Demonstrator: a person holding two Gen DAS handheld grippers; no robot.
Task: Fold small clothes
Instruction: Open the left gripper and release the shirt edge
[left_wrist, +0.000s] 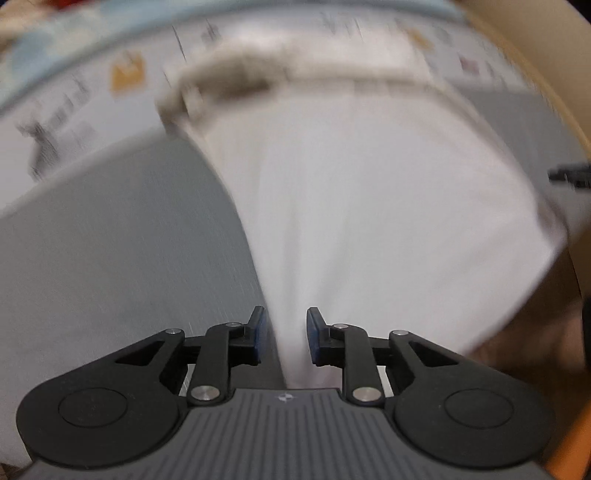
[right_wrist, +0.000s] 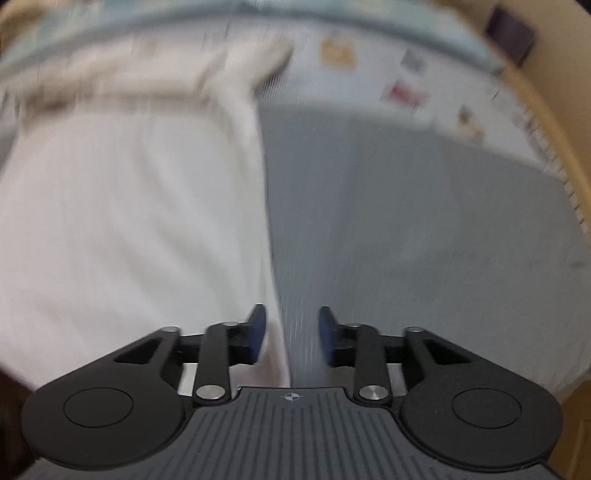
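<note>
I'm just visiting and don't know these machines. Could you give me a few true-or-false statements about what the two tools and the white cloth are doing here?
1. The garment is white. True.
2. The left tool is clamped tight on the cloth. False: its pads stand apart, with cloth between them.
3. The cloth lies on a grey mat. True.
4. The right tool holds a red sock. False: it holds nothing; only the white cloth's edge lies between its open pads.

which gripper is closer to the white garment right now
Left. The left gripper straddles a ridge of the white garment; the right gripper sits at its edge, mostly over the grey mat.
</note>
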